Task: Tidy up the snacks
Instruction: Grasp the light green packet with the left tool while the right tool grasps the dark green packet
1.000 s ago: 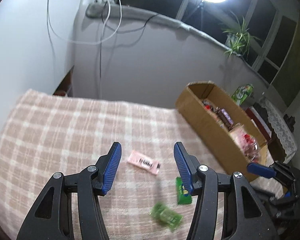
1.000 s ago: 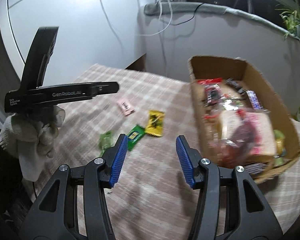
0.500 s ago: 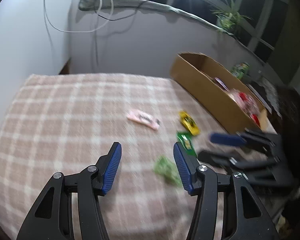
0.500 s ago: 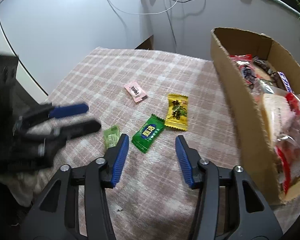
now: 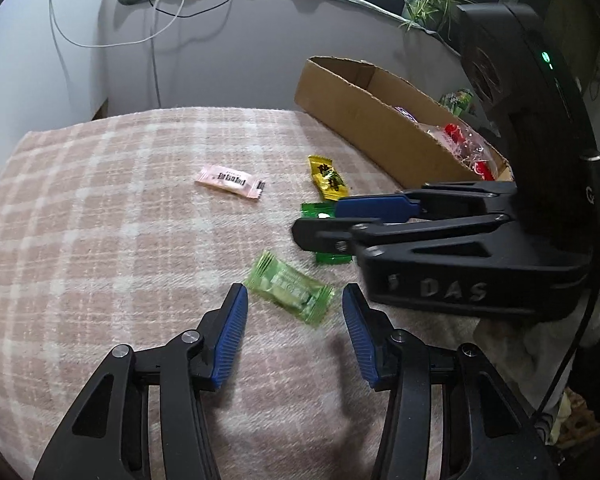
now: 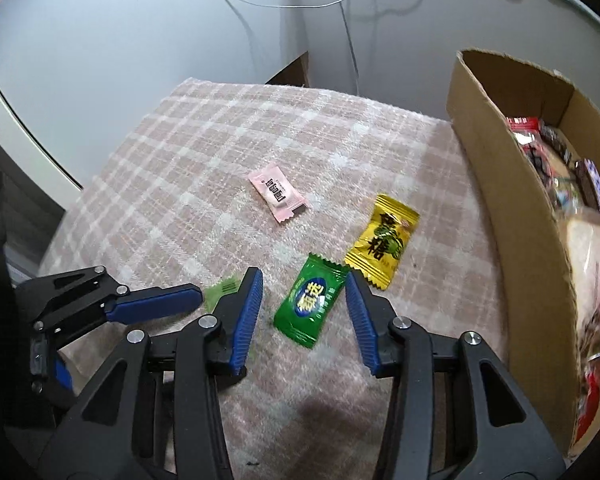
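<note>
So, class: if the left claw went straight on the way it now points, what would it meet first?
Probably the light green candy, lying on the checked cloth just ahead of the open left claw, between its fingertips' lines. Depth is uncertain.

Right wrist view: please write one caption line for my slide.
Open right gripper straddles a dark green candy beside the snack box.

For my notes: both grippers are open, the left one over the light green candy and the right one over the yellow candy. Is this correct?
Not quite. The right gripper frames the dark green candy; the yellow candy lies beyond it, as the right wrist view shows. The left gripper is at the light green candy, both open.
</note>
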The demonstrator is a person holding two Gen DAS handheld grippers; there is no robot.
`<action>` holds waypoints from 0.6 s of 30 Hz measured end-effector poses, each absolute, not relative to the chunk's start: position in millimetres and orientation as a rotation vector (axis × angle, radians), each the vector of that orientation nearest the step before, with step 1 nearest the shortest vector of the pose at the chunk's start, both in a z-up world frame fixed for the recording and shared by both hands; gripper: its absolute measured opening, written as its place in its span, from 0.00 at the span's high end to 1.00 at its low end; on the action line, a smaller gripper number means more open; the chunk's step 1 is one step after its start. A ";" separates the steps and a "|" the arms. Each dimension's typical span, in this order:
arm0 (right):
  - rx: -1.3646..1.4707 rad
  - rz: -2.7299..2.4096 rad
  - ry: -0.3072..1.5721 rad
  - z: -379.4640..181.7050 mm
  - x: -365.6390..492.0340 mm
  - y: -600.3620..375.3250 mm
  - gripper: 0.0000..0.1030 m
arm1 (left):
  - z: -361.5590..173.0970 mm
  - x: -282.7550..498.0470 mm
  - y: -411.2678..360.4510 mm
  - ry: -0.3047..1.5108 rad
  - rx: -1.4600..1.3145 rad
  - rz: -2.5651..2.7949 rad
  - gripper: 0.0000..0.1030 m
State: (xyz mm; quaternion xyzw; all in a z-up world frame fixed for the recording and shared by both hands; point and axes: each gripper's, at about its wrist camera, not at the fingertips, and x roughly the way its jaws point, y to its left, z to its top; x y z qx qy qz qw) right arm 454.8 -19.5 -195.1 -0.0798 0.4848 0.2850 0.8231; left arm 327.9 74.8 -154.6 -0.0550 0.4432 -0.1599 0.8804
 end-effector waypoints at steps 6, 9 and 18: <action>-0.248 0.600 1.021 -195.9 452.8 -19.5 0.73 | -156.3 330.4 63.7 0.909 -0.049 -0.305 0.53; -0.283 0.592 1.014 -196.2 449.2 -21.7 0.73 | -157.2 330.7 63.3 0.905 -0.035 -0.301 0.53; -0.293 0.582 1.000 -196.4 440.9 -34.2 0.74 | -159.8 338.6 60.8 0.894 0.003 -0.288 0.60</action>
